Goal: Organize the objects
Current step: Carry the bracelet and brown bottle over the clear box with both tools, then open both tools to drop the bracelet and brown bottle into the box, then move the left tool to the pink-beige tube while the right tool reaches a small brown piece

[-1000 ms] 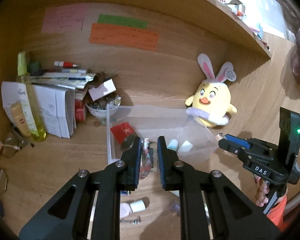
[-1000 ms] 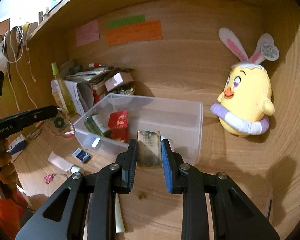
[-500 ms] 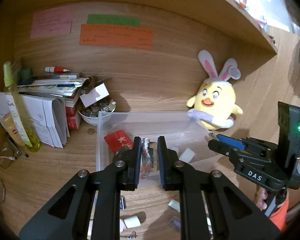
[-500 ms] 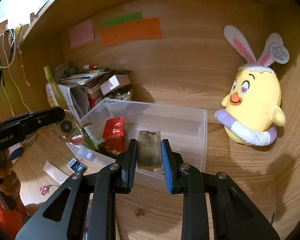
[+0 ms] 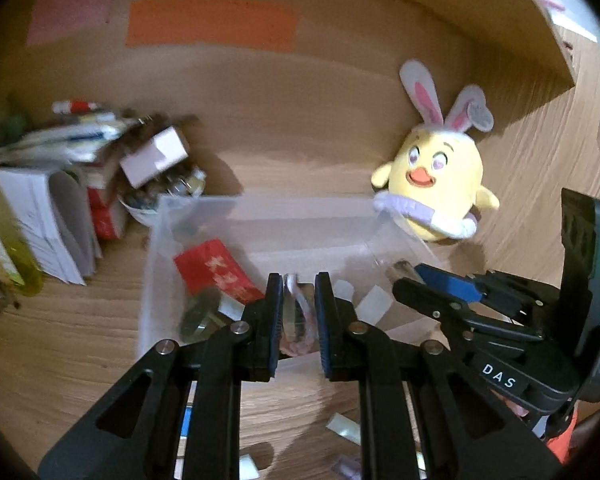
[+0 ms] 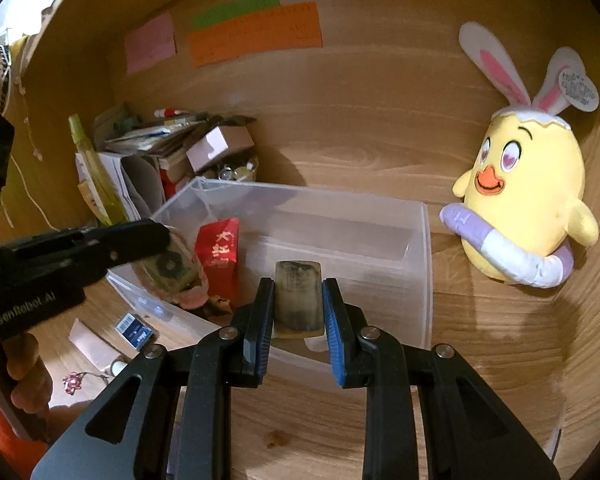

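A clear plastic bin (image 5: 260,202) (image 6: 320,192) stands on the wooden desk, with a red packet (image 5: 216,268) (image 6: 218,248) and small items inside. My left gripper (image 5: 298,280) (image 6: 160,240) is shut on a flat round clear pouch with a pink rim (image 5: 296,320) (image 6: 172,268), held over the bin's near left part. My right gripper (image 6: 298,284) (image 5: 408,280) is shut on a brownish rectangular block (image 6: 298,300), held over the bin's near wall.
A yellow plush chick with bunny ears (image 5: 440,176) (image 6: 528,200) leans on the back wall, right of the bin. Papers, boxes and a bowl (image 6: 172,148) crowd the left, beside a yellow bottle (image 6: 96,172). A blue card (image 6: 134,330) and a pink bow (image 6: 74,382) lie on the desk.
Both grippers moved forward and slightly down toward the bin, each keeping its hold. The pouch and the block now hang over the bin's near side.
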Available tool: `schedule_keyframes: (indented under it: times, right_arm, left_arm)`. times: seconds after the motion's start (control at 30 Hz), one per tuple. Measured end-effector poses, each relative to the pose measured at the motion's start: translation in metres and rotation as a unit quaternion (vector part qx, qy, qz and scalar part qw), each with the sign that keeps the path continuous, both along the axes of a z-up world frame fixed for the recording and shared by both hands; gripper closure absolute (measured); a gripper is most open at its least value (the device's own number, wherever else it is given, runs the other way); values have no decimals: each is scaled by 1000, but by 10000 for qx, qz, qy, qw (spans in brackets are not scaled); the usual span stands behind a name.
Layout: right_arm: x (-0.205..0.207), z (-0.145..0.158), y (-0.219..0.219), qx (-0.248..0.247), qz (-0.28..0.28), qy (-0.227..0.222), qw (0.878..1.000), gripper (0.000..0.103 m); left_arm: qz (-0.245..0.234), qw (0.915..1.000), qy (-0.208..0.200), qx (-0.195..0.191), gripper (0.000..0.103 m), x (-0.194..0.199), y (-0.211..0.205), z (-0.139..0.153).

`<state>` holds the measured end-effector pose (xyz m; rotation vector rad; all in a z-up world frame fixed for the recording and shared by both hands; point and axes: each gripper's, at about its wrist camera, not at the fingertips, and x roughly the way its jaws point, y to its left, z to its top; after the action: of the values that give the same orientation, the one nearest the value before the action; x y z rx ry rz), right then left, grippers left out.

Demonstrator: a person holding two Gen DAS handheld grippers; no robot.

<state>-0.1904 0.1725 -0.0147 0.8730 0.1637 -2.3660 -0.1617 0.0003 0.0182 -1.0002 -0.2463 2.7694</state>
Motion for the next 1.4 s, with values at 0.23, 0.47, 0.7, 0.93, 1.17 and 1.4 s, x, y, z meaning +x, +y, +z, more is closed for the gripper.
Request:
schedule_keyframes:
  times: [0.23, 0.47, 0.7, 0.93, 1.17, 1.4]
  right_arm:
    - [-14, -12, 4, 92, -190, -186, 9996, 81]
    - [-23, -19, 5, 160, -338, -334, 9987, 81]
    - [-25, -21, 4, 256, -396, -357, 9982, 81]
    - [-24, -21, 3, 273, -400, -350, 9982, 81]
    - [-17, -18, 1, 328, -357, -271, 9985, 74]
    - [5, -8, -2, 376, -132, -54, 9992, 68]
  left_arm:
    - [-100, 9990, -419, 123, 88, -15, 2, -21]
    - [-124, 9994, -328, 32, 88, -9, 5, -18]
    - [-83, 9999, -49, -99, 88, 10, 1, -1]
    - [9, 9996, 30, -267, 75, 32, -13, 7]
    - [248, 9983, -31, -520, 65, 52, -33, -2]
    - [391, 9968, -204, -662, 56, 68, -48, -15]
